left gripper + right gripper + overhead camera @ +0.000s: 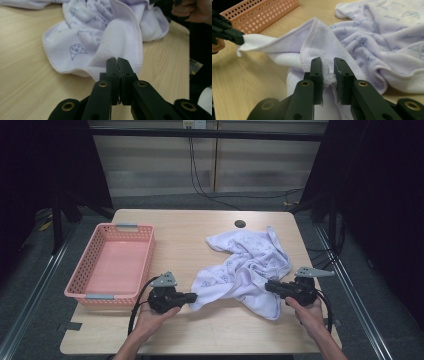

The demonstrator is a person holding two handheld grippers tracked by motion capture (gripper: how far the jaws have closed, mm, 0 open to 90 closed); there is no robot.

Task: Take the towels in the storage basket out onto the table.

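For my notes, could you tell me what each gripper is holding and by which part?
Both hold the white towel. The left gripper pinches its hemmed edge at a corner; the right gripper clamps a bunched fold by the hem at the near edge.

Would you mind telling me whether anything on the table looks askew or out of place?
Only the towel: it lies crumpled and bunched across the table, not flat. The left gripper and right gripper each pinch an edge of it. The pink basket sits squarely, with nothing in it. Nothing looks spilled or damaged.
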